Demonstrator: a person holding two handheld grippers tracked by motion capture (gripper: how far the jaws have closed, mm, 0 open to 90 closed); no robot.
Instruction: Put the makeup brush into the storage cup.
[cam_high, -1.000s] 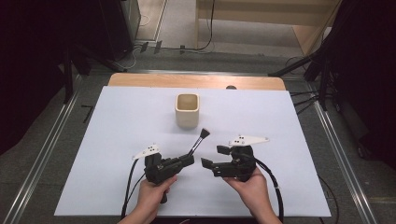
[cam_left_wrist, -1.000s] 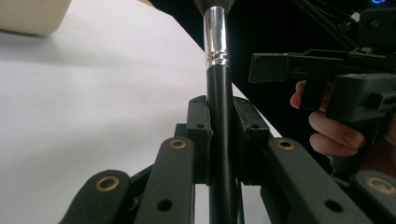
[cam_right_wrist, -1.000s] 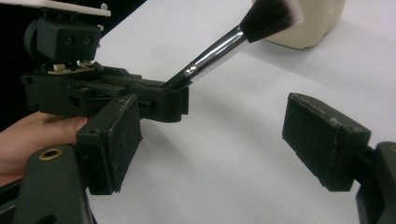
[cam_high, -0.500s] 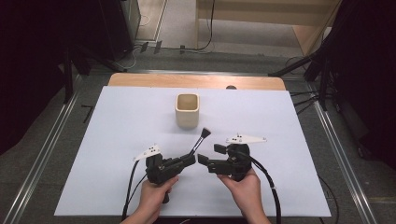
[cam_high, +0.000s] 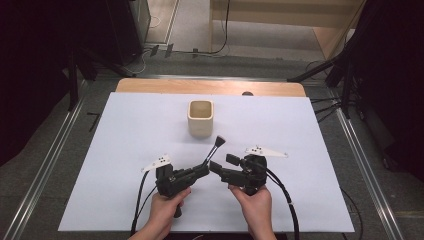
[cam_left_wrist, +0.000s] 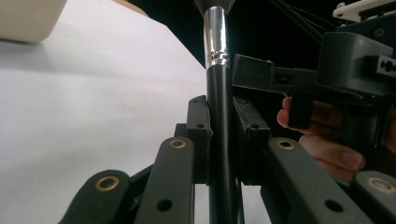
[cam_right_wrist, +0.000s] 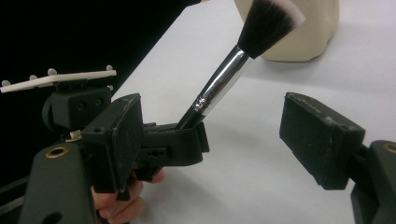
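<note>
High view shows you with a claw in each hand, low over the white counter (cam_high: 125, 150). Your left claw (cam_high: 204, 169) is shut tight on the black handle of a brush (cam_high: 214, 150). The brush sticks up and away from you, with its soft tip pointing toward the cup (cam_high: 200, 118). You hold it low on the handle, so the silver part and the hairs stay free.

Your right claw (cam_high: 220, 164) is just beside the brush, and it is wide, with nothing in it. In the right gripper view, the brush (cam_right_wrist: 233, 70) stands between its two pads (cam_right_wrist: 320, 140), but the pads do not touch it. That looks like you are getting ready to take the brush with this claw, I think.

The cup stands upright, apart from the brush and farther back on the counter. It looks like the place where the brush should go
</note>
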